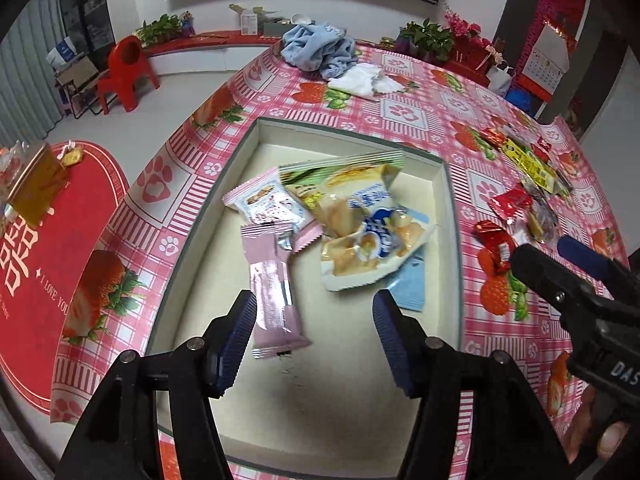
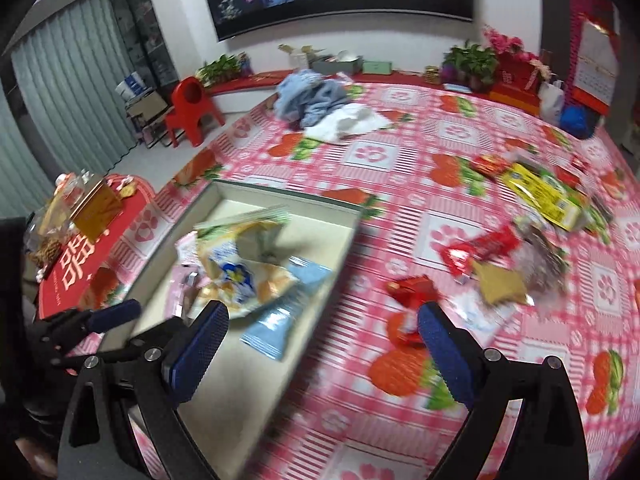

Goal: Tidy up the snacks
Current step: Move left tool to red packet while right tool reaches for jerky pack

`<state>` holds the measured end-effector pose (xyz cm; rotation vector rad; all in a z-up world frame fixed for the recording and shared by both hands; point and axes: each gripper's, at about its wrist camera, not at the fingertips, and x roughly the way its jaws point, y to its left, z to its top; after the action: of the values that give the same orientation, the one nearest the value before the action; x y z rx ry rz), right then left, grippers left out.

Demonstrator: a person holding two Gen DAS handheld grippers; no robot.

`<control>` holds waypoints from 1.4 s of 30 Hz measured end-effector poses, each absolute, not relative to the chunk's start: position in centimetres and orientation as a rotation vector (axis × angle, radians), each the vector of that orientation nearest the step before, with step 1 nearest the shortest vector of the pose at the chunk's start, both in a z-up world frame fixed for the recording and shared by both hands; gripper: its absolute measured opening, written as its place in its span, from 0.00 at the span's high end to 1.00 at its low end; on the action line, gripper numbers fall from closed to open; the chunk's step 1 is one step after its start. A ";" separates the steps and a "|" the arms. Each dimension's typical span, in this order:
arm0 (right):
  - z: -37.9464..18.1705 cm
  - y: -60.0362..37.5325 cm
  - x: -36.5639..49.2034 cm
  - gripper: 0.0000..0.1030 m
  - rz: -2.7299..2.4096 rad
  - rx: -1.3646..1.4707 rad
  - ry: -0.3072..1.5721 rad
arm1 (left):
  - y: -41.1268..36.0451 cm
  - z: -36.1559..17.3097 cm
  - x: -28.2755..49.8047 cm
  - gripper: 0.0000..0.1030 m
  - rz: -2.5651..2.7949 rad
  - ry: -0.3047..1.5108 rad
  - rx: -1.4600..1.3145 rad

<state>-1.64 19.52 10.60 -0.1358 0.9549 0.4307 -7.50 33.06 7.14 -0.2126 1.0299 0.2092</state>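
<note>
Hovering spread and empty, the left gripper (image 1: 314, 328) stands over the shallow cream cardboard box (image 1: 448, 216) holding packets. The wide-open right gripper (image 2: 322, 344) nears the crinkled red foil wrapper (image 2: 414, 294); a careless pinch may slip off.

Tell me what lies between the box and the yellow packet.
Left wrist view: bare tablecloth between box and yellow packet; red wrappers sit nearer.

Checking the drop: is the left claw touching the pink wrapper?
Cannot tell. In the left wrist view, the pink wrapper lies beside the open left claw, edges overlapping.
</note>
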 end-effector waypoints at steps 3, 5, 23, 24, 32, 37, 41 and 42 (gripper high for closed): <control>10.4 16.6 -2.3 0.06 0.376 -0.116 0.934 | 31.1 8.0 -7.8 0.37 0.193 1.008 -0.193; 10.3 14.8 -2.6 0.06 0.343 -0.112 0.926 | 29.3 8.6 -8.0 0.37 0.160 0.996 -0.172; 7.8 0.1 -3.3 0.06 0.145 0.052 0.925 | 15.1 6.7 -4.5 0.34 -0.076 1.041 -0.149; 7.7 -0.2 -3.2 0.06 0.145 0.051 0.927 | 15.1 6.5 -4.0 0.34 -0.068 1.044 -0.151; 6.8 -2.5 -2.9 0.06 0.153 0.093 0.946 | 16.2 3.5 1.1 0.34 0.070 1.089 -0.209; 6.0 -3.0 -3.1 0.06 0.165 0.097 0.950 | 16.9 2.4 3.6 0.34 0.150 1.103 -0.231; 5.3 -2.9 -3.2 0.06 0.188 0.101 0.961 | 17.2 1.0 5.3 0.43 0.206 1.131 -0.185; 5.2 -2.9 -3.2 0.06 0.193 0.104 0.964 | 17.0 1.0 5.6 0.56 0.216 1.128 -0.149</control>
<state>-3.16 -2.95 5.18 0.1043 0.9639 0.1930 5.60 16.95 1.04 -0.1487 1.1281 0.2159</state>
